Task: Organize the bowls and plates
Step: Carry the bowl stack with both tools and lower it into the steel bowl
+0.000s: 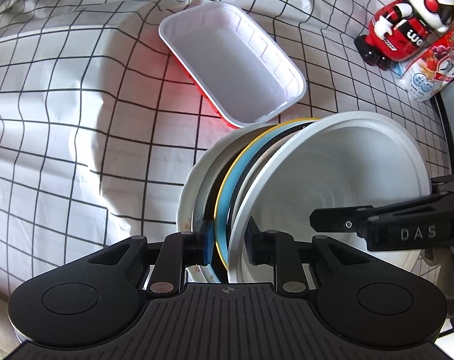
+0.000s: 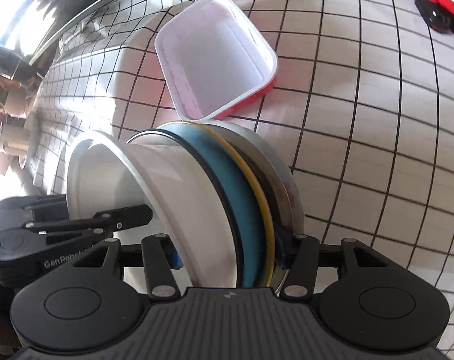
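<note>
A stack of dishes is held on edge above the checked cloth: a white bowl [image 1: 341, 180], a blue plate with a yellow rim [image 1: 227, 192] and a grey-white plate [image 1: 190, 186] behind. My left gripper [image 1: 228, 244] is shut on the stack's rim. My right gripper [image 2: 227, 255] is shut on the same stack, clamping the white bowl [image 2: 178, 198], the blue plate [image 2: 242, 198] and the back plate [image 2: 284, 186]. Each gripper shows in the other's view, the right one [image 1: 377, 225] and the left one [image 2: 76, 225].
An empty white rectangular tub with a red outside [image 1: 233, 63] lies on the cloth beyond the stack, also in the right wrist view [image 2: 214, 51]. A red-and-white toy figure [image 1: 407, 21] and a snack packet [image 1: 434, 66] sit at the far right.
</note>
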The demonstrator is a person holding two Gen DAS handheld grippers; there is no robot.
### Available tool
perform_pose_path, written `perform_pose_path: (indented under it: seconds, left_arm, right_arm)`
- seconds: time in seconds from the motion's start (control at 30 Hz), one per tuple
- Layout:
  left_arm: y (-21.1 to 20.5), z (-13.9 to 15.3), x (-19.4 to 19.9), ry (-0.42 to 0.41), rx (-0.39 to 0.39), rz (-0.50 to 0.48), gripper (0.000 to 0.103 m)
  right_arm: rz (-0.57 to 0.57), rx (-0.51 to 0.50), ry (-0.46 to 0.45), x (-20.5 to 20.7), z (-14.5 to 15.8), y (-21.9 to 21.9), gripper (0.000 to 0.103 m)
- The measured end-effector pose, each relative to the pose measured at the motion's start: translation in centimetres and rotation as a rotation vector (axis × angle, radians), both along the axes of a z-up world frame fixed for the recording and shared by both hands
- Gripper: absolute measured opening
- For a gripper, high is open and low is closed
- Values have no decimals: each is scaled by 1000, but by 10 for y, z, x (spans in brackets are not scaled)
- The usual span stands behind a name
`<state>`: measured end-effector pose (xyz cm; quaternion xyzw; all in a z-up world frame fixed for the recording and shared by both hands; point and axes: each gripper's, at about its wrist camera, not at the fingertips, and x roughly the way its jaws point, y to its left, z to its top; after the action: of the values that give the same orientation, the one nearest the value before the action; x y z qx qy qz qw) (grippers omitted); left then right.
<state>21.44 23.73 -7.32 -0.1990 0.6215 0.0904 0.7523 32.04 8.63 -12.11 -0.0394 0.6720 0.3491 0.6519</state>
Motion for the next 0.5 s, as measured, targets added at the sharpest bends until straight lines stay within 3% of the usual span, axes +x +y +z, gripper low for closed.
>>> perform_pose_path:
  seconds: [0.27, 0.5]
  left_arm:
    - [1, -2, 2, 36, -15, 60, 24]
    - [5, -2, -5, 19, -55, 15, 23]
  right_arm:
    - [32, -29, 45, 10, -1, 7, 53]
    - [15, -66, 8, 4, 2, 12, 54]
